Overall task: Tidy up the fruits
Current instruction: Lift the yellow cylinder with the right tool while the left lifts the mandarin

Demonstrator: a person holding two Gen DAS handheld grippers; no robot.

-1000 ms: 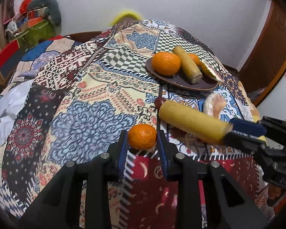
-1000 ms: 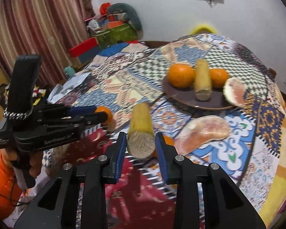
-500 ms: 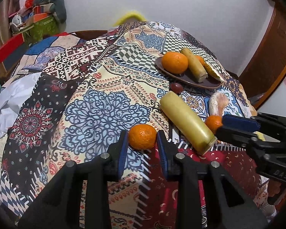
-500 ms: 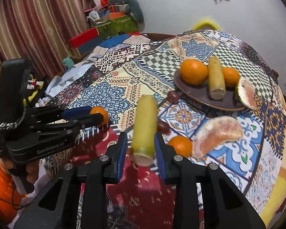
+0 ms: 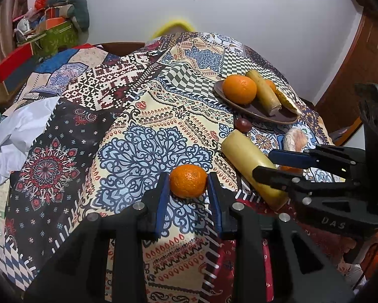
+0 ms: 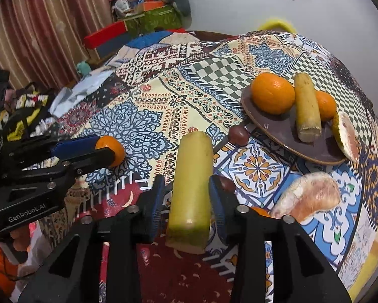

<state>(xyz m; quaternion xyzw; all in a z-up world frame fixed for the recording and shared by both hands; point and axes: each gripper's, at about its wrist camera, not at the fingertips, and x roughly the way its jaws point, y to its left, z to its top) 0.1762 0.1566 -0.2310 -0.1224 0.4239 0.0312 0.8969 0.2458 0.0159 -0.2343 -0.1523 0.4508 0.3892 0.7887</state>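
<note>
My left gripper (image 5: 188,189) is shut on a small orange (image 5: 188,181), held above the patterned tablecloth; it also shows in the right wrist view (image 6: 110,150). My right gripper (image 6: 186,194) is shut on a yellow-green sugarcane piece (image 6: 192,181), also seen in the left wrist view (image 5: 252,161). A dark plate (image 6: 279,128) at the back right holds a big orange (image 6: 272,93), a second cane piece (image 6: 306,106), a smaller orange (image 6: 326,104) and a pomelo wedge (image 6: 346,136).
A peeled pomelo segment (image 6: 307,197), two dark red fruits (image 6: 238,135) (image 6: 225,183) and another small orange (image 6: 259,212) lie on the cloth between plate and right gripper. Clutter and boxes (image 6: 148,10) stand at the far left by the curtain.
Both grippers have pulled back and lifted with their fruit. The cane piece now stands steeper in the right gripper, and the left gripper has shifted left over the blue floral patch.
</note>
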